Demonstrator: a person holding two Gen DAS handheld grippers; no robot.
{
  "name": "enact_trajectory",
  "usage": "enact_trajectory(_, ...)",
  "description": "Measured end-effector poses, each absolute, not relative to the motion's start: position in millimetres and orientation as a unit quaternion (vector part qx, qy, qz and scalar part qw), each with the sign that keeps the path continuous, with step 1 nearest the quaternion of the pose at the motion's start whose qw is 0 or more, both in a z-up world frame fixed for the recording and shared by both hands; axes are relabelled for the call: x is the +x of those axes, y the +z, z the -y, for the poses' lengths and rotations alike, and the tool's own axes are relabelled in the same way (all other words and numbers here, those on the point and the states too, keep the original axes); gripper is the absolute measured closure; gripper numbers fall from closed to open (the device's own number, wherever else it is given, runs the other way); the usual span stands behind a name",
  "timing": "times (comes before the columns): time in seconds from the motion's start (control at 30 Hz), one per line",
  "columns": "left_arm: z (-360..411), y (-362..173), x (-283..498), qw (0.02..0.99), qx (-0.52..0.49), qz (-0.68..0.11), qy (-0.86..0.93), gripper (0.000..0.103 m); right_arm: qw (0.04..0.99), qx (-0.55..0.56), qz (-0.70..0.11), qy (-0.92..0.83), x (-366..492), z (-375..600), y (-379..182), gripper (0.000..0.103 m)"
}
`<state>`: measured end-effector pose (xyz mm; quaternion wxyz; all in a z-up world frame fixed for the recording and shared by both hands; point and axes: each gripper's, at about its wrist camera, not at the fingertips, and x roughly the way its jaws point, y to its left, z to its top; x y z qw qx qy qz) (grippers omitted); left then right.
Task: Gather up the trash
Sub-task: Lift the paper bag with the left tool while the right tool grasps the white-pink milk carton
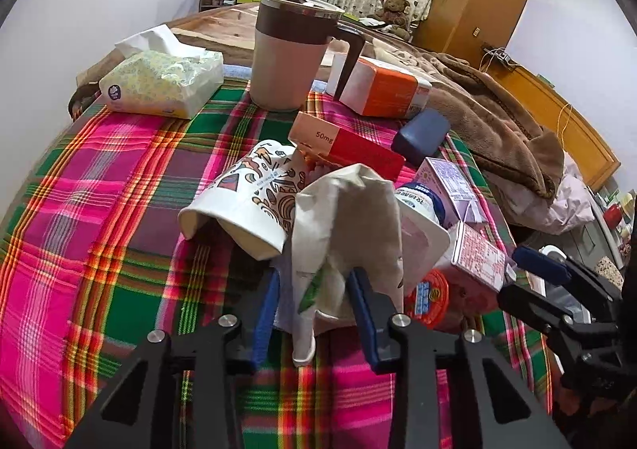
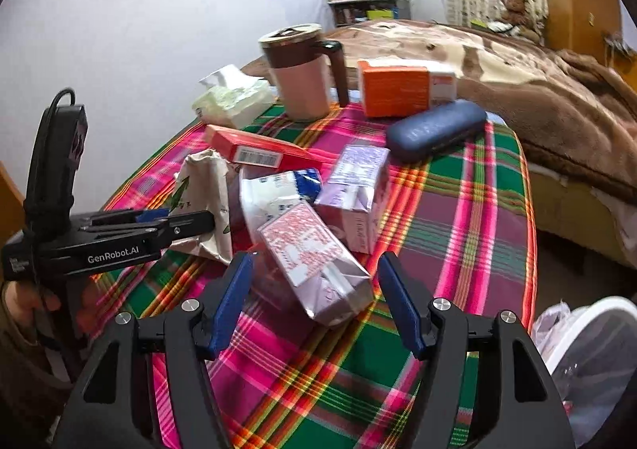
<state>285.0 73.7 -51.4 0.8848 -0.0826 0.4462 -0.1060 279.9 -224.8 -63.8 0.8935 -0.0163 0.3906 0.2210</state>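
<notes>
Left gripper [image 1: 314, 285] is seen clamped on crumpled paper bag [image 1: 346, 234] | right gripper [image 2: 314, 289] is held open, pink carton [image 2: 314, 265] lying between fingers, long axis toward 11 o'clock | bin [image 2: 589, 361] at 4 o'clock.

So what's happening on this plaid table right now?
A person with two handheld grippers is clearing trash from the plaid table. The left gripper is closed on a crumpled paper bag in the pile. The right gripper is open, its fingers on either side of a pink drink carton, not yet gripping. A lined bin sits beside the table.
</notes>
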Motion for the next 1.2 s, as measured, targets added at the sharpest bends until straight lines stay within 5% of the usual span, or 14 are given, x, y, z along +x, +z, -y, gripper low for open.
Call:
enact_trajectory(0.17, -75.2, -50.9, 272.5, 0.883, -0.067, -0.451, -0.114, 0.076, 0.891, -0.014, -0.403, 0.209, 285.6, 225.7, -70.1, 0.037)
enact_trajectory(0.23, -75.8, -51.7, 268.8, 0.882, -0.063, -0.452, -0.115, 0.076, 0.892, -0.013, -0.403, 0.205, 284.5, 226.6, -71.3, 0.050)
enact_trajectory(0.4, -70.8, -48.9, 267.5, 0.888, -0.059, -0.441, -0.117, 0.075, 0.894, -0.006, -0.400, 0.200, 278.6, 229.4, -71.1, 0.055)
enact_trajectory(0.6, -58.6, -54.5, 272.4, 0.885, -0.068, -0.441, -0.130, 0.043, 0.900, 0.020, -0.398, 0.176, 274.9, 245.2, -70.8, 0.057)
enact_trajectory(0.9, -42.3, -59.8, 283.4, 0.888, -0.044, -0.444, -0.111, 0.029, 0.905, 0.040, -0.394, 0.152, 269.3, 264.1, -71.2, 0.058)
enact_trajectory(1.1, -30.7, -60.9, 282.6, 0.896, -0.005, -0.438, -0.076, 0.031, 0.906, 0.047, -0.393, 0.151, 266.8, 268.0, -71.5, 0.058)
enact_trajectory(1.2, -26.1, -62.8, 281.7, 0.897, 0.025, -0.436, -0.061, 0.043, 0.907, 0.053, -0.390, 0.147, 265.0, 271.4, -71.3, 0.058)
